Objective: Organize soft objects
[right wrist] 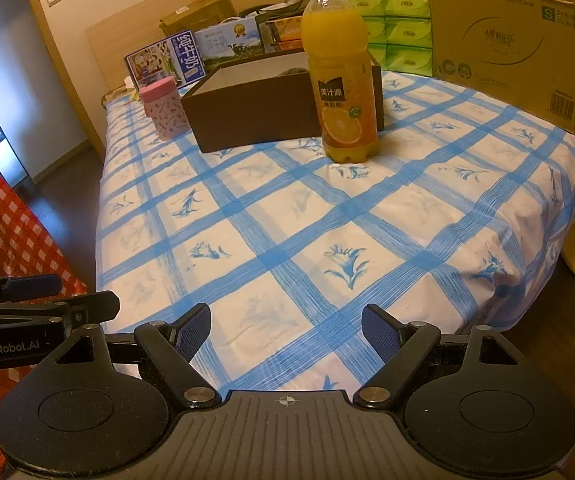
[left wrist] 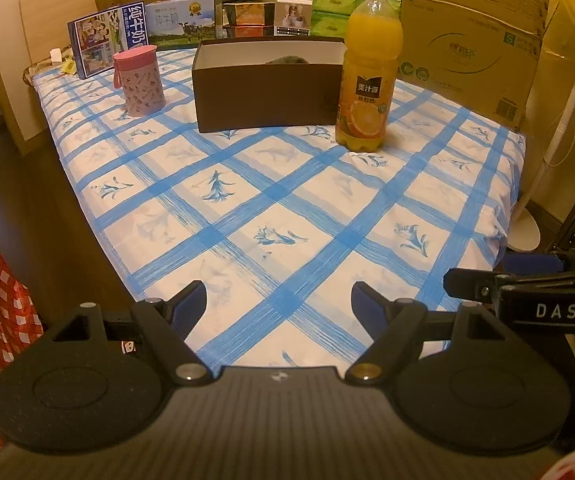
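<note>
Left gripper [left wrist: 279, 308]: my fingers [left wrist: 191, 304] are spread apart and empty, hovering over the near edge of the bed [left wrist: 287, 216] with its blue-checked sheet.
Right gripper [right wrist: 286, 330]: fingers [right wrist: 381, 334] likewise spread wide, nothing between them, over the same near edge; each gripper shows at the edge of the other's view.
Pink cup [left wrist: 139, 80]: stands upright on the sheet at the far left, just left of the box, apart from it.
Milk cartons [left wrist: 107, 40]: printed boxes stand behind the cup, toward the headboard.
Brown box [left wrist: 267, 96]: open-topped, white inside, its long axis running left to right across the bed, the long side facing me.
Soft object [left wrist: 287, 60]: a grey, fuzzy hump shows just above the box's front wall, inside it toward the right half; only the top is visible, so I cannot tell which way it points or where its long axis runs.
Juice bottle [left wrist: 367, 72]: upright, orange cap on, at the box's right front corner, touching or just beside it.
Green tissue packs [left wrist: 339, 12]: stacked behind the box.
Cardboard carton [left wrist: 471, 40]: large, standing at the far right of the bed.
</note>
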Motion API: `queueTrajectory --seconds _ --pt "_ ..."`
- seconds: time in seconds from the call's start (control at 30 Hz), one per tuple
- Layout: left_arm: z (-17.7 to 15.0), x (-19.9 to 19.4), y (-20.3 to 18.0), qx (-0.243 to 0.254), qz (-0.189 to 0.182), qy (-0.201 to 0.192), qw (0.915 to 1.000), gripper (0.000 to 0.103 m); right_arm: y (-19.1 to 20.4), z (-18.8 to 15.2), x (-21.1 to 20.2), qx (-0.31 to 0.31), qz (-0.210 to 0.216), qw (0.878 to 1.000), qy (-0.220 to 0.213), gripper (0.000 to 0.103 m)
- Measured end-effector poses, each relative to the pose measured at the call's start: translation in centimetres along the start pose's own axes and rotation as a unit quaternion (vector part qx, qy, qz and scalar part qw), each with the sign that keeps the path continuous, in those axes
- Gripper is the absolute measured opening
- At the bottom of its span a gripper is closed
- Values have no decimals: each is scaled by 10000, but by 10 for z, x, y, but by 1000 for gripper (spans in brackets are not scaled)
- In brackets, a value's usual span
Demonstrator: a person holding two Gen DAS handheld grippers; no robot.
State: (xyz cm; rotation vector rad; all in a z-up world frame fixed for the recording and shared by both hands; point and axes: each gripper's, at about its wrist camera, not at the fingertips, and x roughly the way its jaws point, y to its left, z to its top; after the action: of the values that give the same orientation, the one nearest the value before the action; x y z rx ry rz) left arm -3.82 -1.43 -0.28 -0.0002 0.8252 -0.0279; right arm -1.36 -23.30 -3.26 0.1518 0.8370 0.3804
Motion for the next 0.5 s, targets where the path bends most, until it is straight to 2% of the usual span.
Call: queueTrajectory --seconds 0.5 --pt "0 1 0 -13 -4 13 10000 78 0 0 1 1 -3 10000 -1 82"
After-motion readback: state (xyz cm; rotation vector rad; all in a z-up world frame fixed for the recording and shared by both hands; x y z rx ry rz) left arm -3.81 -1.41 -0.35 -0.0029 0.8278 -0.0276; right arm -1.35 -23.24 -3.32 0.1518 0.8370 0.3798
